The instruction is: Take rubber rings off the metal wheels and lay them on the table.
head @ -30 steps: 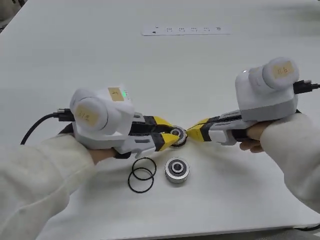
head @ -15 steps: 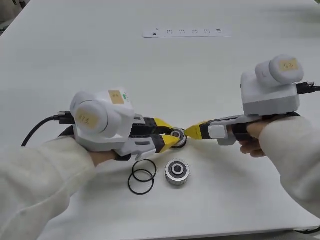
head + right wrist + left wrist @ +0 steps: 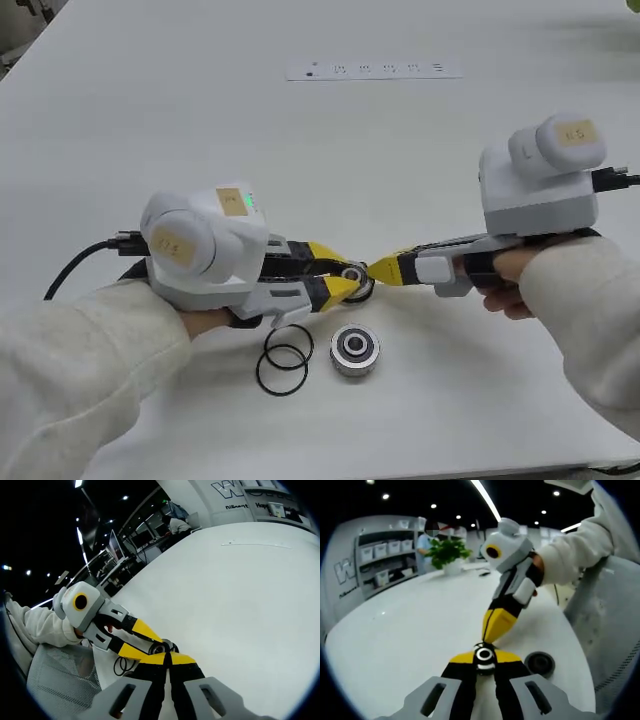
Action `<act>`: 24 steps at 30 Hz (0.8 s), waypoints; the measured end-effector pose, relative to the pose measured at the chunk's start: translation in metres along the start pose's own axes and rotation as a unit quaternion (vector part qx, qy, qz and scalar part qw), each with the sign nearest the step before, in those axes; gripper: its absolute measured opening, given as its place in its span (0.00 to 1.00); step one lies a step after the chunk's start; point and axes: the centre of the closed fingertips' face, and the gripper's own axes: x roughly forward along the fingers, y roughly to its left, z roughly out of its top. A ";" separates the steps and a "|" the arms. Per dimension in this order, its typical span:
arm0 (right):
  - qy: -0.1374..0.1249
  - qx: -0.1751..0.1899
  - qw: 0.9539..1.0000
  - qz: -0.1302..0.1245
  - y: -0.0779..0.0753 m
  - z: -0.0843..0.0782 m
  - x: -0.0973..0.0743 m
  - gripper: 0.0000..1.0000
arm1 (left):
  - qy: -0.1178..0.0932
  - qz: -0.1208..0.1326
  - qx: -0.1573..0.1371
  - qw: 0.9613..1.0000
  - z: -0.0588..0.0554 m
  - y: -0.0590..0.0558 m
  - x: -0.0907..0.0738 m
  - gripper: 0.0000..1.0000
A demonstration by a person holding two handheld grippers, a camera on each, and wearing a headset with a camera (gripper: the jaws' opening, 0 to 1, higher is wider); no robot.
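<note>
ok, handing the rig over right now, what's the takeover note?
Left gripper: shut on a metal wheel.
Right gripper: fingers shut, tips at that wheel's rim; cannot tell whether they pinch a ring.
On the table: two rubber rings lying overlapped, second wheel beside them.
Done: two rings laid down.
Left: strip the held wheel, then check the second wheel; unclear whether it carries a ring.

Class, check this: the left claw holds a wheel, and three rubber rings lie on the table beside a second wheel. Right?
Wrong count: the head view shows two rubber rings, not three, beside the second wheel. The left claw does hold a wheel.
</note>
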 end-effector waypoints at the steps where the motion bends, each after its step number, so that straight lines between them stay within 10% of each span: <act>1: 0.000 0.000 1.000 0.000 0.000 0.000 0.000 0.00 | 0.000 0.000 0.000 1.000 0.000 0.000 0.000 0.13; 24: -0.001 -0.009 1.000 0.015 0.009 0.004 0.001 0.00 | -0.001 0.000 -0.002 1.000 -0.001 0.001 0.000 0.13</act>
